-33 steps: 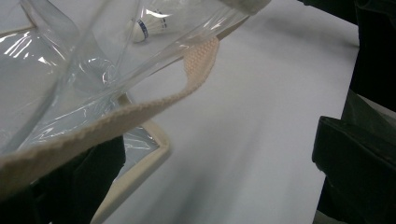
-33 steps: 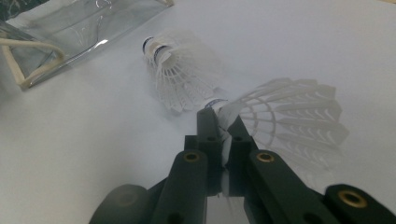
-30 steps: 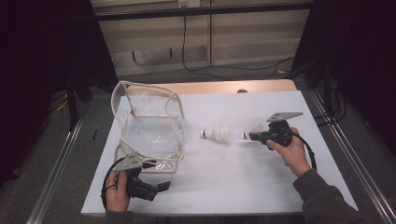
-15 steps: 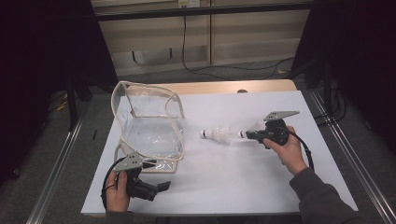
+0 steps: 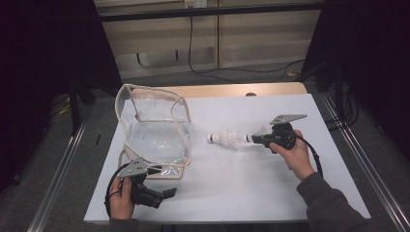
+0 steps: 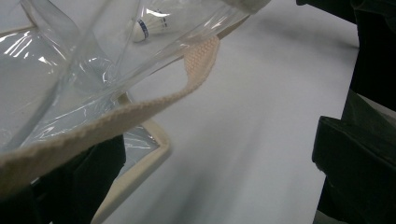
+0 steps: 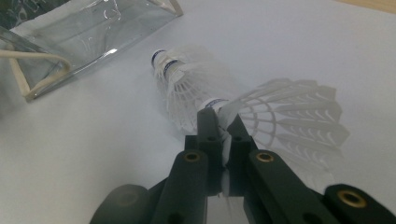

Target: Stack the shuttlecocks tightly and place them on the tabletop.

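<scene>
A row of nested white shuttlecocks (image 5: 227,139) lies low over the white table (image 5: 232,193), cork end pointing left toward a clear plastic bag (image 5: 154,130) with beige trim. My right gripper (image 5: 252,139) is shut on the feather skirt of the rearmost one; in the right gripper view the jaws (image 7: 219,116) pinch white feathers, with the shuttlecocks (image 7: 187,88) stretching away toward the bag (image 7: 93,32). My left gripper (image 5: 170,192) sits at the bag's near corner, jaws apart. In the left gripper view (image 6: 217,140) the bag's beige strap (image 6: 196,65) drapes over one jaw, with nothing pinched.
The bag stands open-topped at the table's left half. The table's wooden far edge (image 5: 241,89) shows behind the white surface. Metal rails (image 5: 63,179) run along both sides, and cables lie on the floor beyond.
The right hand has edged slightly to the left, still gripping the shuttlecock. The left hand and the bag have not moved.
</scene>
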The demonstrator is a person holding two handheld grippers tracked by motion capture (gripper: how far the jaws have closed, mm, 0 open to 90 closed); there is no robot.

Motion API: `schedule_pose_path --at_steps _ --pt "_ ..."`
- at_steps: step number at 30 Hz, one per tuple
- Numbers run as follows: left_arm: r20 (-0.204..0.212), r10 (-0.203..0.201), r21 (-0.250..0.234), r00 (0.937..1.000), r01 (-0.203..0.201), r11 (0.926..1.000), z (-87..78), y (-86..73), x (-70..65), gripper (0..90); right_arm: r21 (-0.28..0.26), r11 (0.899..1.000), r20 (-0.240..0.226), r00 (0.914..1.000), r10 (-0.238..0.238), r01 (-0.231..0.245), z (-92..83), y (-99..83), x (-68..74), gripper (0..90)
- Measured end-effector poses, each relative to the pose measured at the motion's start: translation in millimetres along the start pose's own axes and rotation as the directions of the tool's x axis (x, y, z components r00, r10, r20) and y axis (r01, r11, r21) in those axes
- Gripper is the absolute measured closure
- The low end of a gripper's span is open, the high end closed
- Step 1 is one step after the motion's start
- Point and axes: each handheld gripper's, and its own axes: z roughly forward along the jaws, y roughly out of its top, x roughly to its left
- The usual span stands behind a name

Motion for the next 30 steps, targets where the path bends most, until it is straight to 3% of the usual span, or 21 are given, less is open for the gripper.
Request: schedule_pose_path --at_steps 30 --pt "0.0 -0.003 0.002 1.0 0.003 1.0 -0.2 -0.3 0.3 2.8 0.005 1.0 -0.02 0.9998 -0.001 0.001 17.2 4.9 4.4 88.3"
